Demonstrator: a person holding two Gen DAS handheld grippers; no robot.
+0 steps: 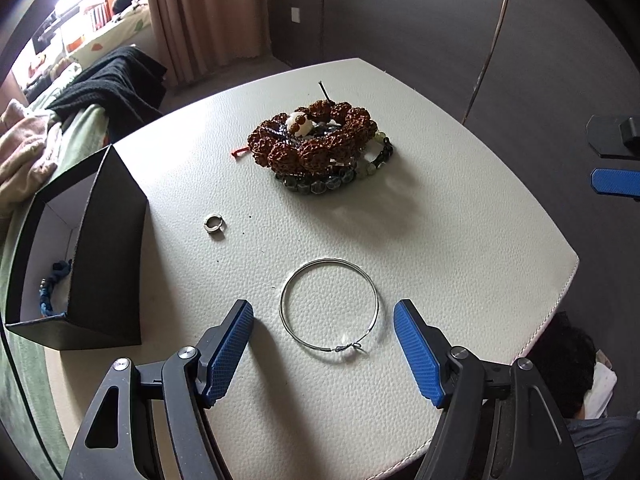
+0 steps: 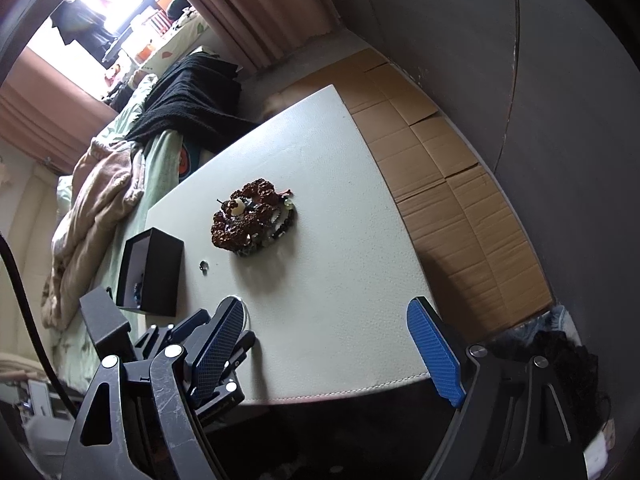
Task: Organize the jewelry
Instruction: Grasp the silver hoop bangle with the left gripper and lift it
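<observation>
A thin silver wire bangle (image 1: pixel 330 306) lies flat on the white leather table (image 1: pixel 440 240), between the fingers of my left gripper (image 1: pixel 323 306). That gripper is open, its blue pads (image 1: pixel 230 352) apart from the wire on both sides. A small silver ring (image 1: pixel 214 224) lies further out. Behind it sits a pile of beaded bracelets (image 1: pixel 320 144), brown knobbly beads on top. A black open box (image 1: pixel 108 240) at the left holds a blue braided bracelet (image 1: pixel 50 292). My right gripper (image 2: pixel 324 306) is open and empty over the table's near edge, beside the left gripper (image 2: pixel 188 332).
A bed with a pink blanket (image 2: pixel 96 208) and a black throw (image 2: pixel 188 96) runs along the table's left side. Flattened cardboard (image 2: pixel 460 200) covers the floor to the right. The table's stitched front edge (image 2: pixel 360 390) is close below my right gripper.
</observation>
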